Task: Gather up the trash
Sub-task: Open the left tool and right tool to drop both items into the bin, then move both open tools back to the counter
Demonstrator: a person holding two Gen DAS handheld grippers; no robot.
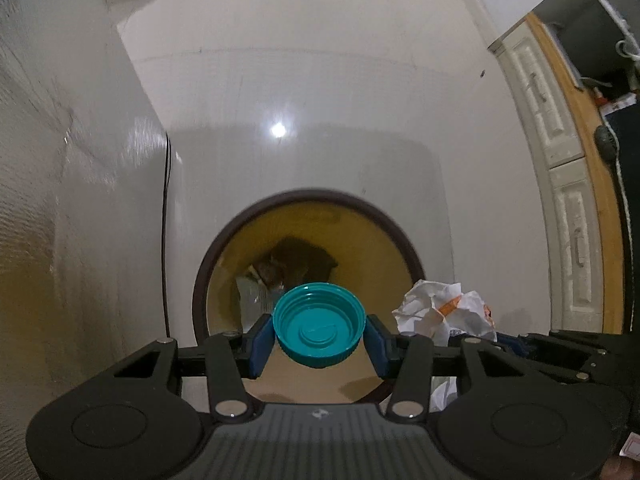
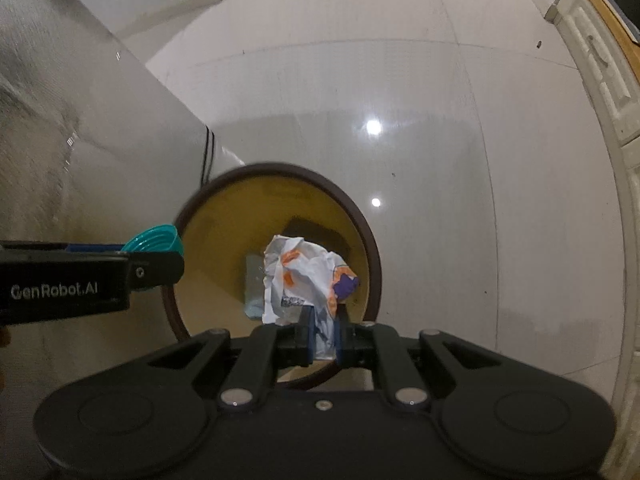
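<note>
Left gripper (image 1: 320, 334), lower centre, clamps a round teal plastic cap (image 1: 319, 325); right gripper (image 2: 324, 334) pinches crumpled white printed paper (image 2: 308, 276) above a round brown-rimmed yellow bin (image 2: 276, 170).

The bin's (image 1: 224, 248) near rim is hidden behind the left gripper (image 1: 320, 338) body. Dark contents (image 1: 300, 260) at the bin bottom are too dim to identify. The crumpled wrapper's (image 2: 308, 276) print is unreadable, its lower end covered by the right gripper's (image 2: 324, 340) pads. Cabinet doors (image 1: 560, 200) are cut off at the picture's edge.
</note>
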